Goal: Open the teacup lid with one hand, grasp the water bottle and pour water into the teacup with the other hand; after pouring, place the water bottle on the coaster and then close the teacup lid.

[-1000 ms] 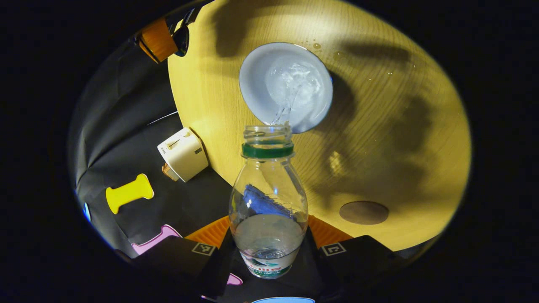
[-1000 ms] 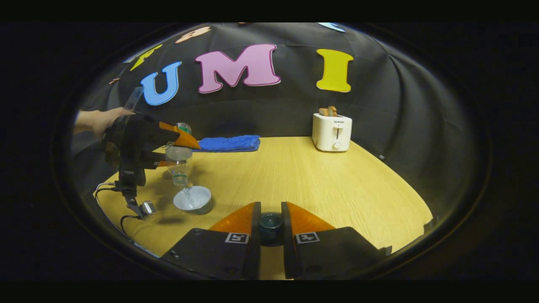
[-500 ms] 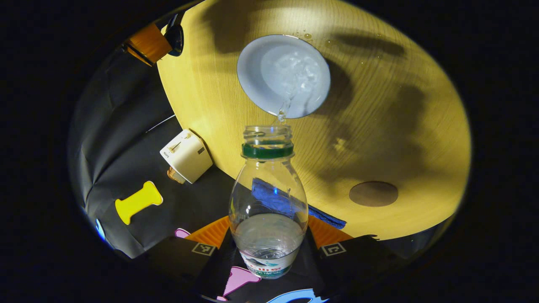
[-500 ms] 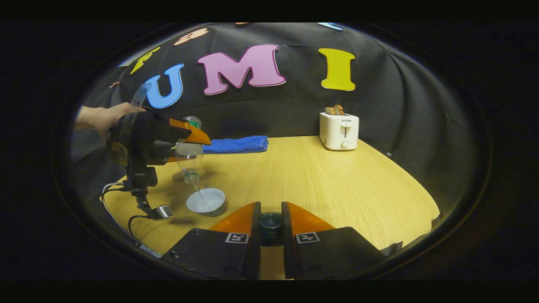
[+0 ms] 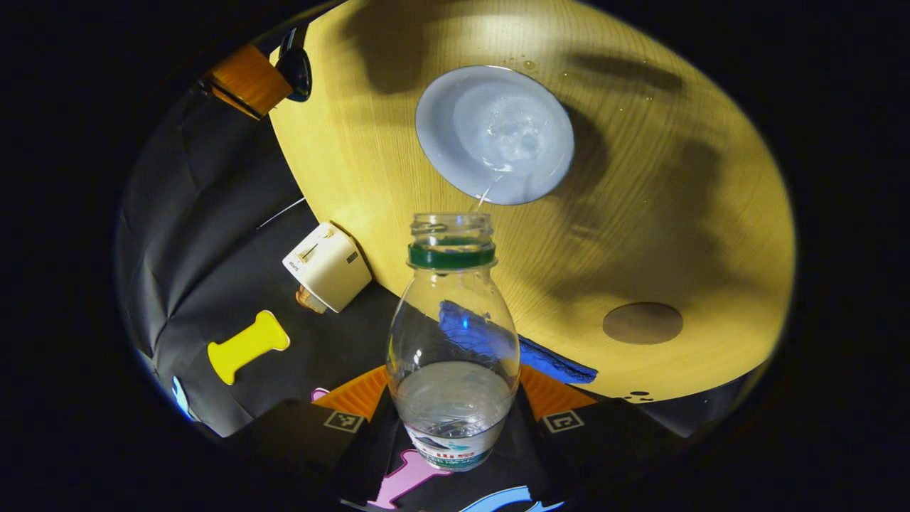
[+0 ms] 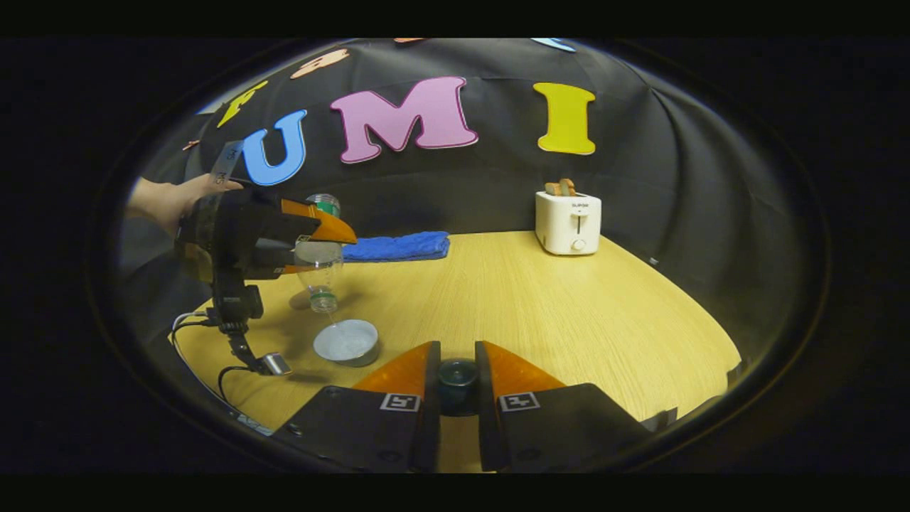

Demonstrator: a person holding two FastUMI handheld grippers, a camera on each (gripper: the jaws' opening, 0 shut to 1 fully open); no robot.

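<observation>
My left gripper (image 5: 452, 398) is shut on a clear water bottle (image 5: 453, 334) with a green neck ring, tipped mouth-down over the open pale teacup (image 5: 495, 133). A thin thread of water runs from the bottle mouth into the cup, which holds water. In the right gripper view the left gripper (image 6: 323, 245), held by a hand (image 6: 167, 201), tilts the bottle (image 6: 318, 267) above the teacup (image 6: 346, 342). My right gripper (image 6: 457, 370) is shut on the dark knob of the teacup lid (image 6: 457, 377), held over the table's front. A round brown coaster (image 5: 642, 323) lies on the table beyond the cup.
A white toaster (image 6: 568, 222) with bread stands at the back of the yellow wooden table (image 6: 540, 306). A folded blue towel (image 6: 394, 246) lies along the back edge. Cables hang from the left gripper near the table's left edge (image 6: 234, 355).
The stream from the bottle has thinned from a full pour to a thread. The left gripper has lifted the bottle mouth a little away from the cup. The right gripper holds still.
</observation>
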